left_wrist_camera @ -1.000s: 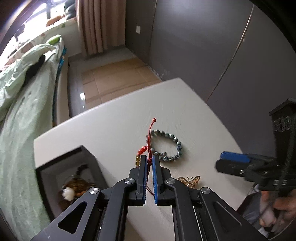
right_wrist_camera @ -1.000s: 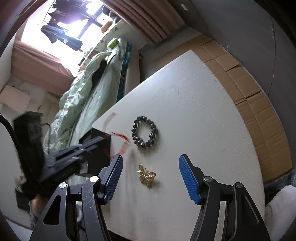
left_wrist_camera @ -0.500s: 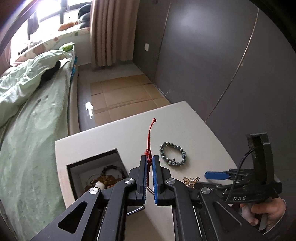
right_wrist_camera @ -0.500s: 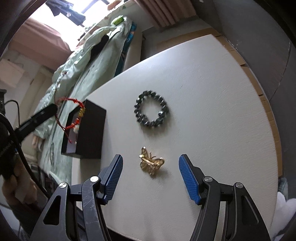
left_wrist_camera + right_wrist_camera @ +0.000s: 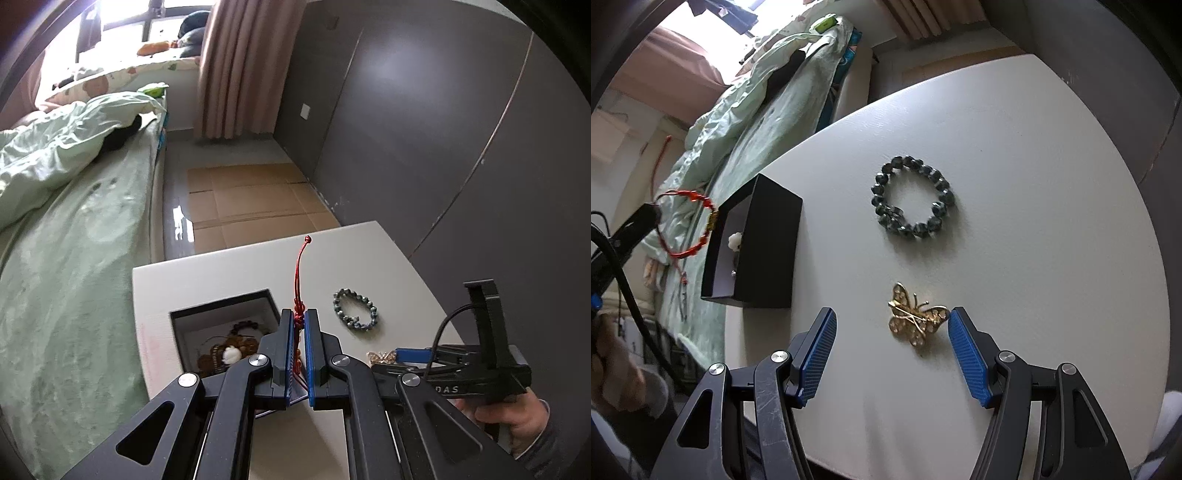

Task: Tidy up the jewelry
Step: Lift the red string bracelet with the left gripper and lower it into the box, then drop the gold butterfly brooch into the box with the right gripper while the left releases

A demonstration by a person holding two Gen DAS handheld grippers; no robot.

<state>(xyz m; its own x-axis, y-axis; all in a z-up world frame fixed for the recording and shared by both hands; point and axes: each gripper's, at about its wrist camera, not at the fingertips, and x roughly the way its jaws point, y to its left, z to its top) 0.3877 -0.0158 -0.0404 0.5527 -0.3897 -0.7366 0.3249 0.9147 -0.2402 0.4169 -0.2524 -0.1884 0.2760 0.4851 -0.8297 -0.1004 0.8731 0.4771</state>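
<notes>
A white bench stands beside a bed with rumpled pale-green bedding, grey wall panels behind. The left tongs, clamped on a red cord bracelet, hold it above the open black jewelry box. The right tongs gape wide around a gold butterfly brooch, gripping nothing. A dark beaded bracelet lies nearby.

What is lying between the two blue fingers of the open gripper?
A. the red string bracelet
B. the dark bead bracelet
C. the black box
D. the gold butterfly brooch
D. The gold butterfly brooch lies flat on the white table between the spread blue fingers of the right gripper, nearer the right one. The dark bead bracelet lies farther out, and the black box sits off to the left.
</notes>
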